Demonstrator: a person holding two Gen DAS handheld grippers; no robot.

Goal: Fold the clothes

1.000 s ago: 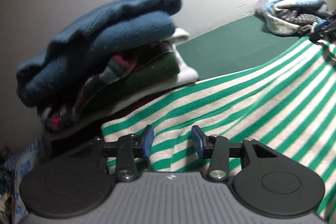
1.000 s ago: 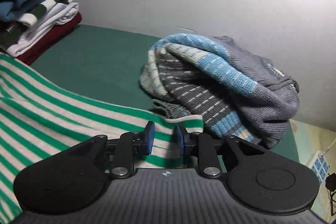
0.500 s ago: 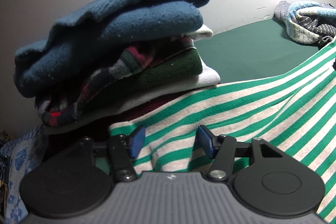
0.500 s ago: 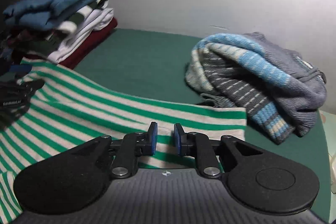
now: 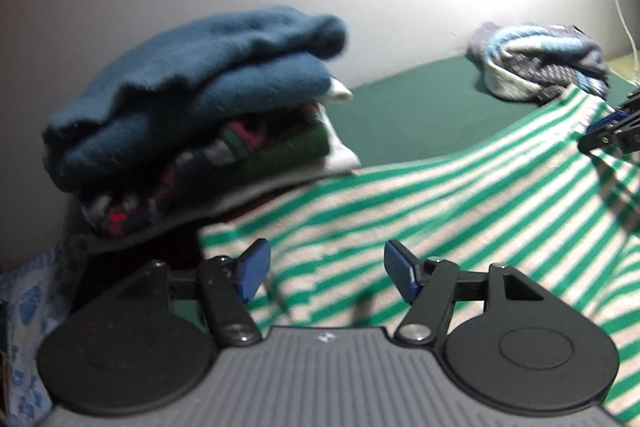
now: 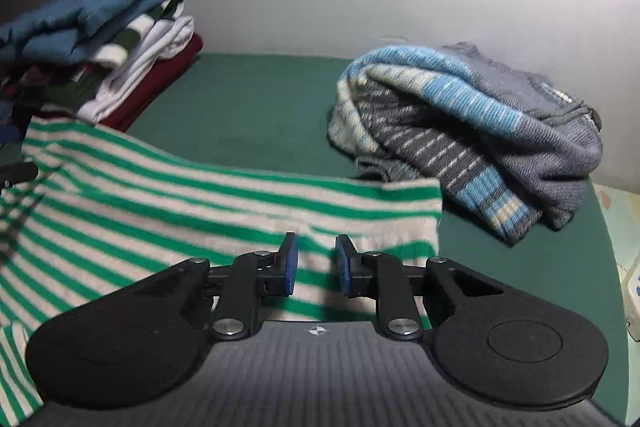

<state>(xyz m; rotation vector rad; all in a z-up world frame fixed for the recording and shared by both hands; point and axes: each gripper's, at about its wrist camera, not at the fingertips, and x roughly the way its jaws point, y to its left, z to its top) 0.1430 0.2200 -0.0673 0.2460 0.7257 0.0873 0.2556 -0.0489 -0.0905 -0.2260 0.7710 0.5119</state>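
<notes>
Striped shirt [image 5: 440,211]: left view alone shows right gripper [image 5: 612,135].

Left claw [image 5: 326,277] wide apart, right claw [image 6: 316,265] narrowly parted.

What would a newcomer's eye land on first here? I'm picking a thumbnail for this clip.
Likely the green-and-white striped top, spread across the green surface in front of both open grippers. Next, the tall stack of folded clothes by the wall at left, then the rumpled blue-and-grey knit at right.
</notes>
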